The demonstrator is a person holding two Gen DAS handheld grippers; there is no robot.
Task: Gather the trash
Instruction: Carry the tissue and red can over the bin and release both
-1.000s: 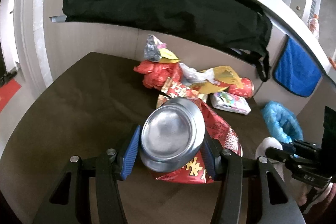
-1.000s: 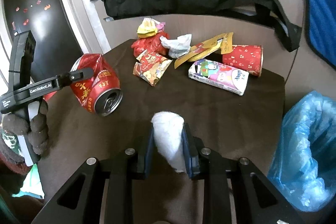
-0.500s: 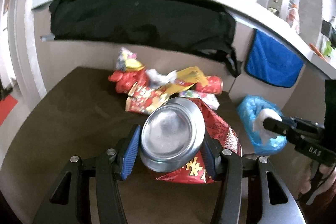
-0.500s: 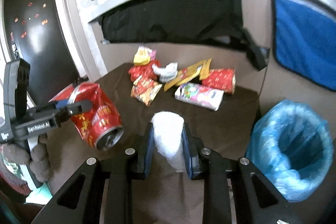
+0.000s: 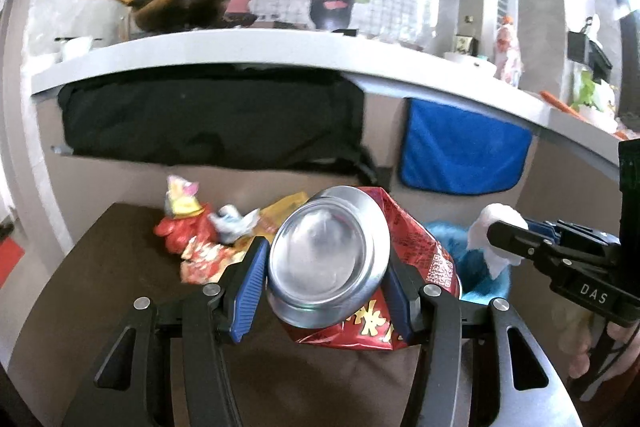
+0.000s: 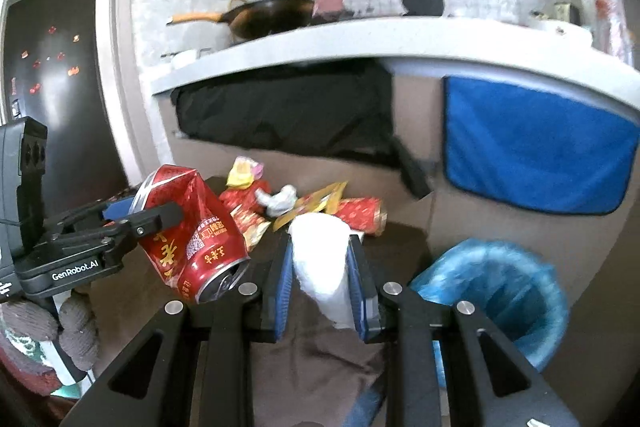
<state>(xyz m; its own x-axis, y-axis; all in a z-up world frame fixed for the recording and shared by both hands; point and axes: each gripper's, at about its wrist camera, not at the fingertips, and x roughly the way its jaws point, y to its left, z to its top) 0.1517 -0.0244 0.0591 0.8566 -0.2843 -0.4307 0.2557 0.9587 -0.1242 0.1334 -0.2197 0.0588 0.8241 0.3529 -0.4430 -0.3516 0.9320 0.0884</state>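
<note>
My left gripper (image 5: 326, 267) is shut on a crushed red drink can (image 5: 332, 263), held above the brown table (image 5: 100, 267); the can also shows in the right wrist view (image 6: 192, 235). My right gripper (image 6: 322, 269) is shut on a crumpled white tissue (image 6: 324, 263), also visible at the right of the left wrist view (image 5: 494, 239). A bin lined with a blue bag (image 6: 500, 291) stands to the right of the table, partly hidden behind the can in the left wrist view (image 5: 476, 267). More wrappers (image 6: 280, 203) lie in a pile at the table's far side.
A grey counter (image 5: 240, 51) with a wok (image 5: 176, 7) overhangs the table. A black cloth (image 5: 208, 123) and a blue towel (image 5: 460, 155) hang below it. A dark fridge door (image 6: 48, 87) stands at the left.
Both grippers have risen and tilted up with their loads. The table and trash pile have dropped lower in view, and the counter and wall picture have come into sight.
</note>
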